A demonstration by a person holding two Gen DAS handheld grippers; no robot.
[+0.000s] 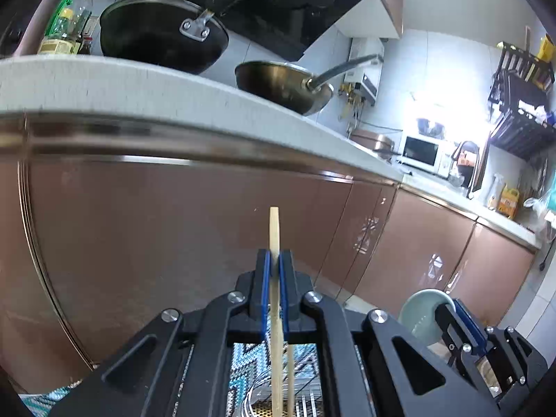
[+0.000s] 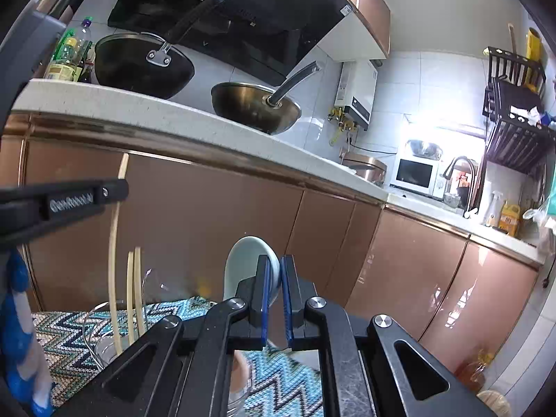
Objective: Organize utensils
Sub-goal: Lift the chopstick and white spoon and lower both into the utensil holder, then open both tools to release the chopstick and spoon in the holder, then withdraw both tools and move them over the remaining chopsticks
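Setting: a kitchen with copper-coloured cabinet doors under a pale speckled countertop carrying a black wok and a brass-toned pan; lower down, the zigzag-patterned surface where we work

Item, left gripper: fingers nearly together, clamped on a single bamboo chopstick that stands upright through them, tip well above, lower end running down toward a clear glass container. Two more chopsticks stand in that glass, as the right view shows

Item, right gripper: fingers narrow, pinching the rim of a pale green ceramic bowl, held on edge above the patterned surface

Risks, as we judge them:
- the chopstick is smooth and held at one narrow point; a quick swing could pivot it in the pads or slide it out
- the bowl hangs by its rim alone; its weight could rotate it in the pinch and drop it on the surface or the glass
- both grippers sit close together; we could knock bowl against chopstick or tip the glass
- the left view is blurred, so we cannot tell clearances exactly
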